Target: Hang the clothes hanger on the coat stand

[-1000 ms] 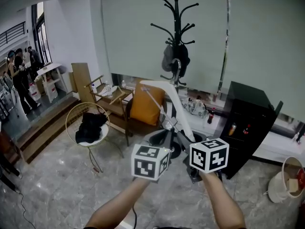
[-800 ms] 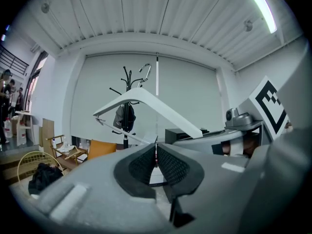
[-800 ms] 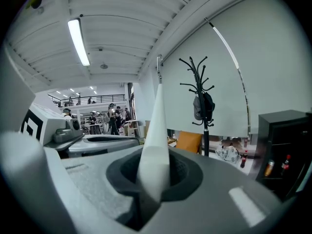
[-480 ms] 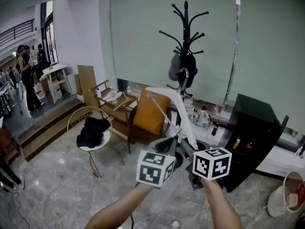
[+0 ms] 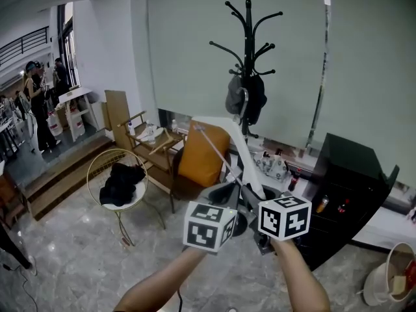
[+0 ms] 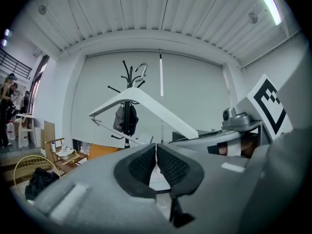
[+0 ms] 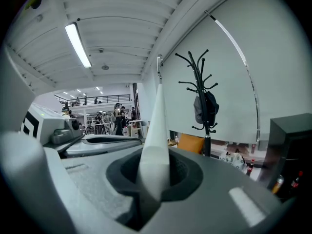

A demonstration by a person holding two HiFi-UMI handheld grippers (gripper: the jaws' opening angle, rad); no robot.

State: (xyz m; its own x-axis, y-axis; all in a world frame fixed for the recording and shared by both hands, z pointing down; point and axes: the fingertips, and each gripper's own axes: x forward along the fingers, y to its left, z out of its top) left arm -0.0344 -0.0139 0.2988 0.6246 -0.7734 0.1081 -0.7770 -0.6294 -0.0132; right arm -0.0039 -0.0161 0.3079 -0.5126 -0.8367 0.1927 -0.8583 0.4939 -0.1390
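The right gripper [image 7: 155,172] is clamped on the lower end of one arm of a white, flat-armed plastic clothes hanger [image 7: 157,130], which rises straight up from between its dark pads. The left gripper [image 6: 156,162] sits just beside it, its ribbed black pads pressed together with nothing between them.

In the head view both grippers are side by side, and the hanger [image 5: 244,155] slants up from them through the air. Its thin crossbar runs back down to the left. Its curved metal hook [image 5: 242,99] points up in front of the tall black coat stand [image 5: 247,38], level with a dark bag [image 5: 250,93] hung on the pole. Whether the hook touches a peg cannot be told.

Left of the stand's foot is a wooden chair with an orange cushion [image 5: 203,151]. Further left is a round wire stool carrying black cloth [image 5: 120,181]. A black cabinet [image 5: 344,187] stands to the right on the grey marble floor [image 5: 71,259].
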